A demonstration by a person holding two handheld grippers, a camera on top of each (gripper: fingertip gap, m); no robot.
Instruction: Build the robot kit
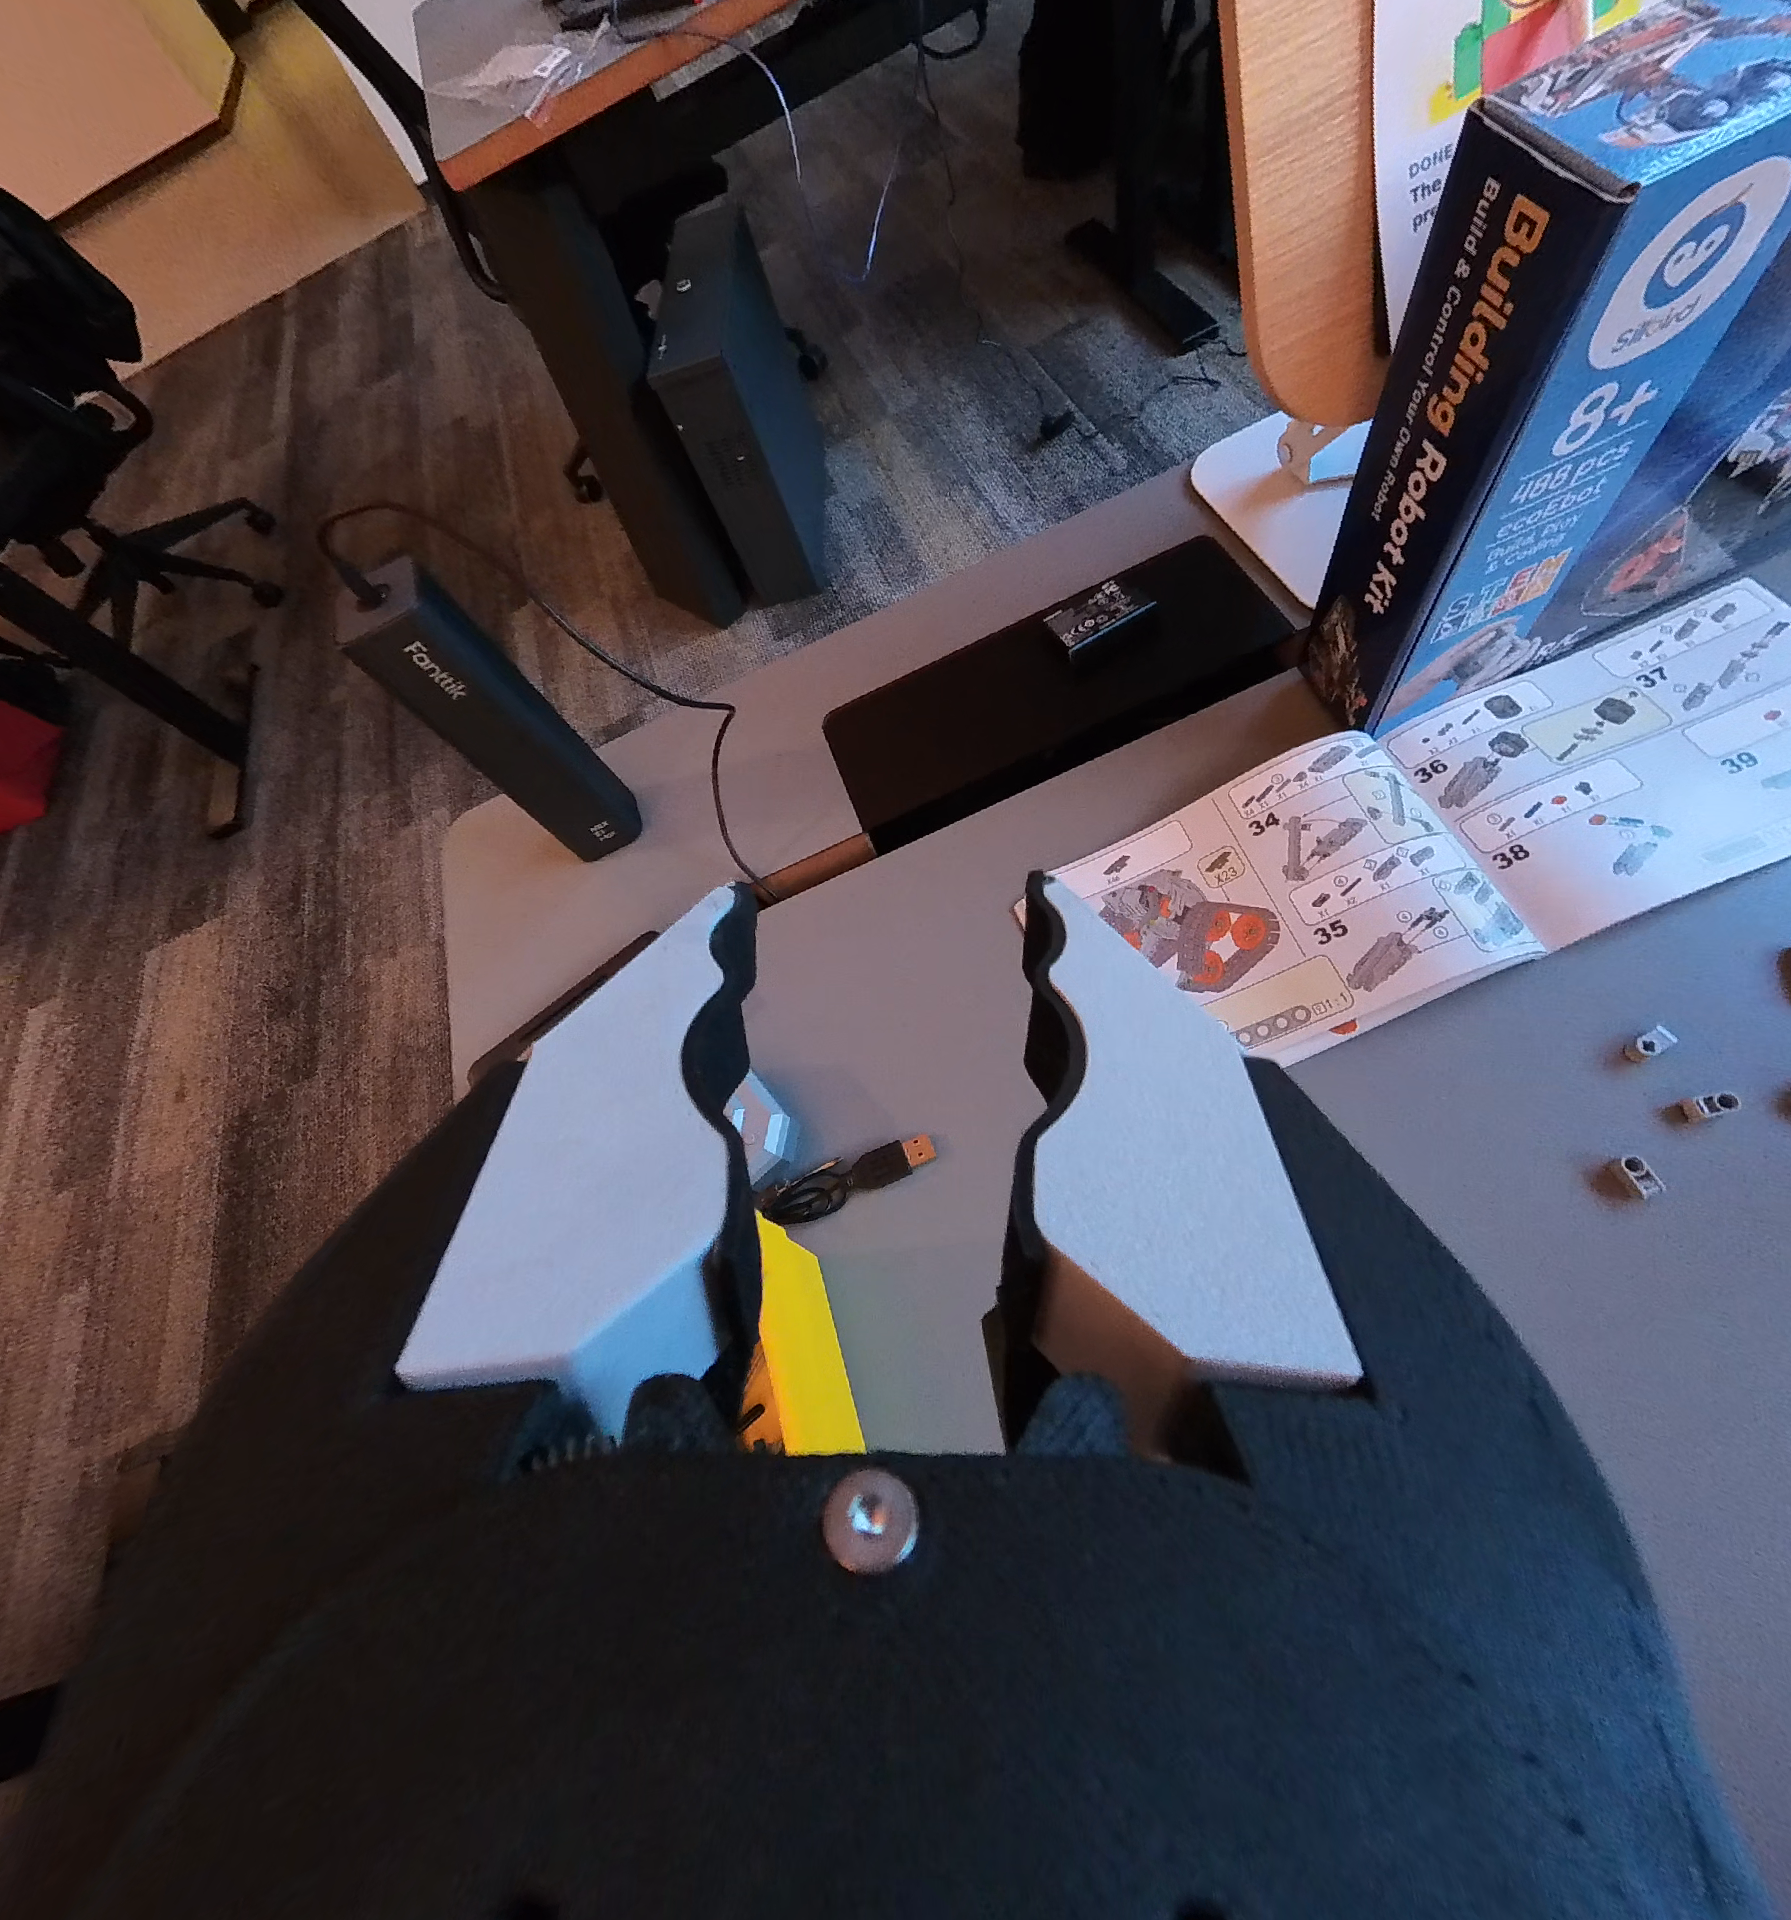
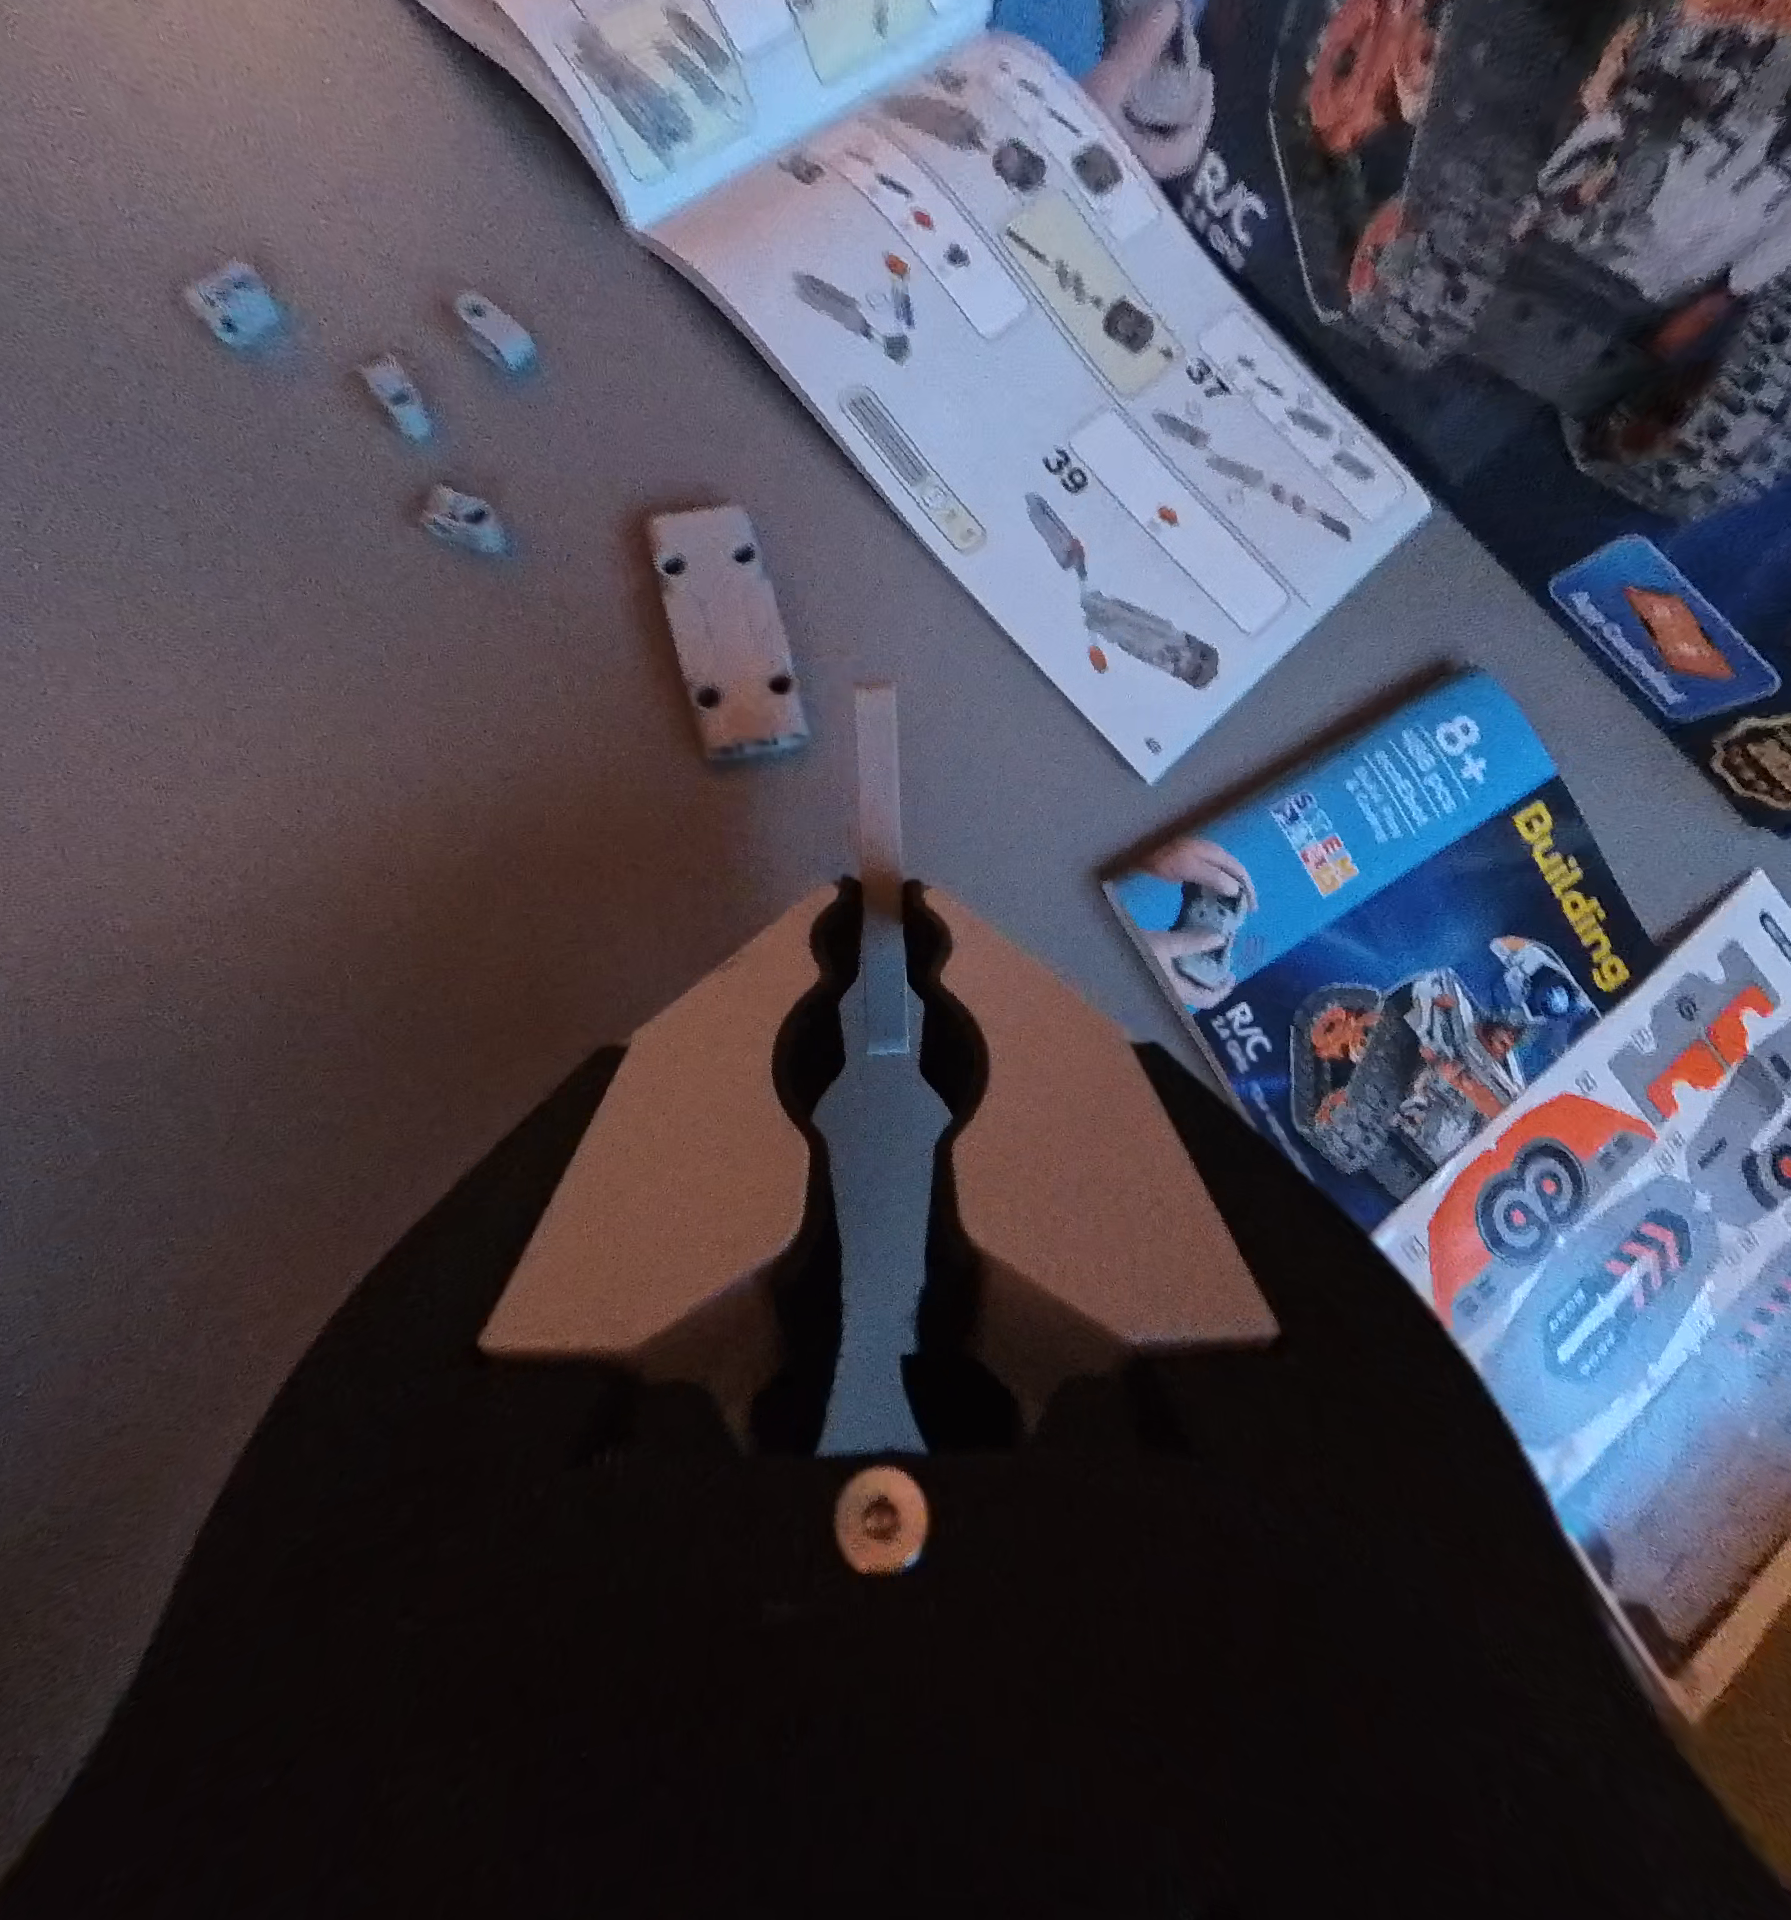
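Right wrist view: right gripper (image 2: 878,885) fingers clamp a thin flat grey strip (image 2: 876,769); left gripper (image 1: 886,899) fingers spread apart, empty.

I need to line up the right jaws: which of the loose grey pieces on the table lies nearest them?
The flat plate with four dark holes, just left of the held strip. The four small pieces lie farther off.

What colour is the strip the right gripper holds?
Pale grey; the strip shows best in the right wrist view.
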